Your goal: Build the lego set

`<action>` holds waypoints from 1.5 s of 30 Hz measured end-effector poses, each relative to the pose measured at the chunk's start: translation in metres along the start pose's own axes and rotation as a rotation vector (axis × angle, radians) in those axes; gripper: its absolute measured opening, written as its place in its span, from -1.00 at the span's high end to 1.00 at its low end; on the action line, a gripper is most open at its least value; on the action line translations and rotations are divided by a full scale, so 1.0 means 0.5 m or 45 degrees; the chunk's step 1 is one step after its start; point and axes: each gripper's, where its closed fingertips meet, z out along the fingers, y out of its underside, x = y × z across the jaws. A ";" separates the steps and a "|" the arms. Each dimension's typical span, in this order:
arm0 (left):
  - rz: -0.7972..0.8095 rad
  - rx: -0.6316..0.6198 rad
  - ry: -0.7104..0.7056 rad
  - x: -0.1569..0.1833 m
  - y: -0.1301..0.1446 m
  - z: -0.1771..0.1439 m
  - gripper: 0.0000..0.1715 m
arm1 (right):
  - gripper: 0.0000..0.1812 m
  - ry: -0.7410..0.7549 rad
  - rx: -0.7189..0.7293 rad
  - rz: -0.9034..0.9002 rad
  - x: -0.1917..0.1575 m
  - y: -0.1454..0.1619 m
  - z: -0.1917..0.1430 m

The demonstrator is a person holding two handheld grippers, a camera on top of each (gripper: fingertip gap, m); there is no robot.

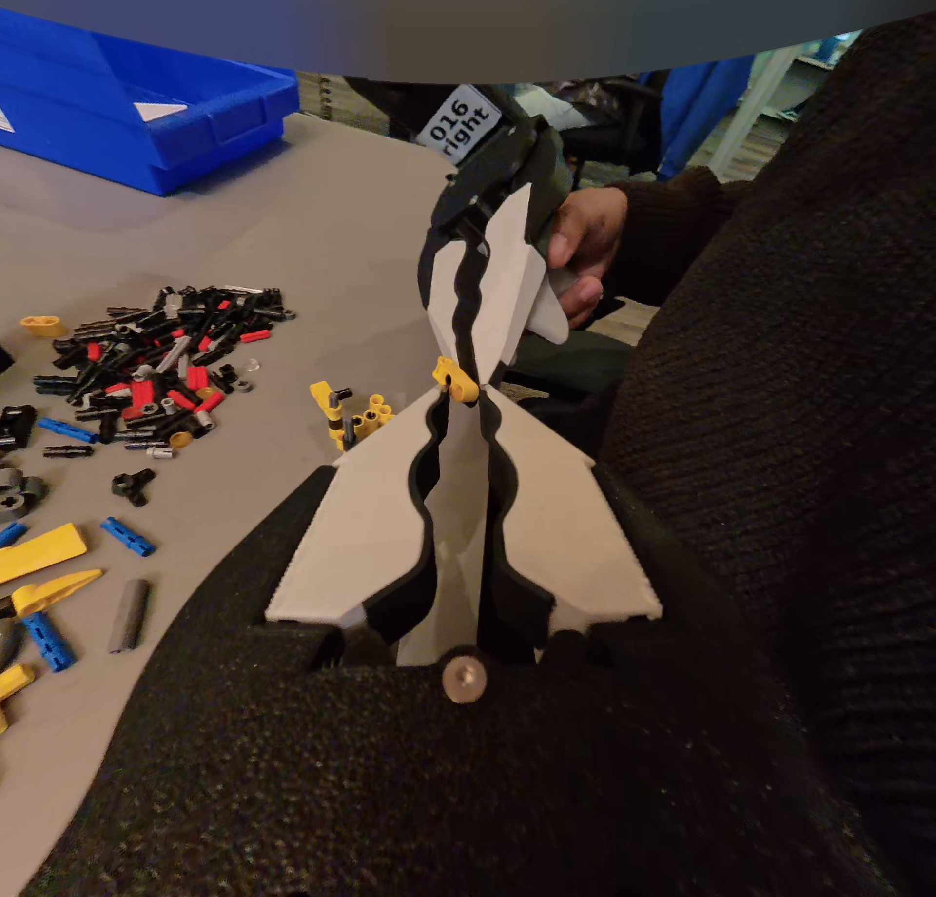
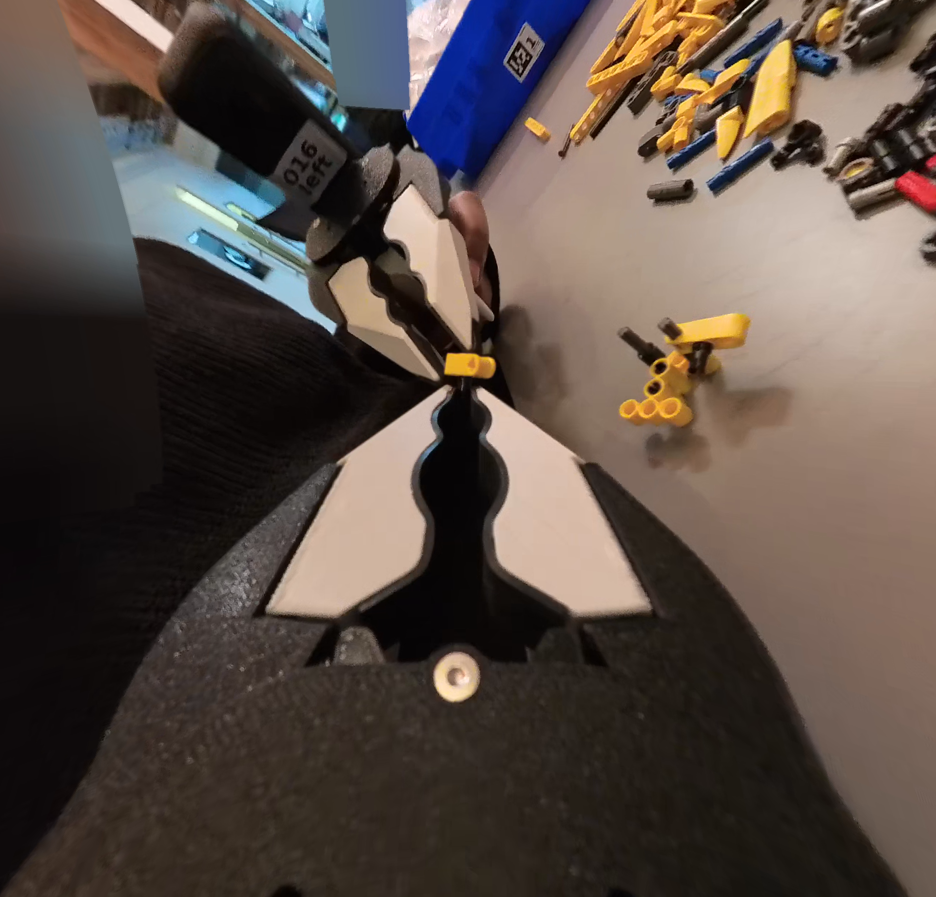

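My left gripper (image 1: pixel 463 394) is shut on a small yellow connector (image 1: pixel 456 379) and holds it in the air off the table's edge. My right gripper (image 1: pixel 482 380) comes down from above, jaws closed, with its tips against the connector's right end. In the right wrist view my right gripper (image 2: pixel 463 391) pinches a thin black pin (image 2: pixel 463 382) that meets the yellow connector (image 2: pixel 468 365) from below. The left gripper (image 2: pixel 448 368) grips the connector's left end there. A hand (image 1: pixel 582 244) holds the right gripper's handle.
A small yellow assembly with black pins (image 1: pixel 354 417) (image 2: pixel 668 371) stands on the grey table (image 1: pixel 304 244). A pile of black and red pins (image 1: pixel 157 361) lies left of it. Yellow and blue parts (image 2: pixel 709 62) lie farther off. A blue bin (image 1: pixel 152 113) (image 2: pixel 486 72) sits at the back. A black sleeve (image 1: pixel 785 417) fills the right. The tips of both grippers are at nearly the same place.
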 end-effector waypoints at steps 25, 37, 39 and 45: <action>-0.297 -0.038 -0.177 -0.086 0.018 -0.004 0.89 | 0.87 0.633 -0.007 -0.651 0.085 -0.058 -0.036; -0.497 0.086 -0.095 -0.090 0.002 -0.011 0.89 | 0.87 0.452 -0.007 -0.457 0.078 -0.050 0.001; -0.502 0.081 -0.120 -0.096 0.004 -0.011 0.89 | 0.87 0.427 0.024 -0.413 0.074 -0.052 0.000; -0.519 0.112 -0.130 -0.091 -0.002 -0.001 0.89 | 0.87 0.488 0.072 -0.415 0.077 -0.057 0.005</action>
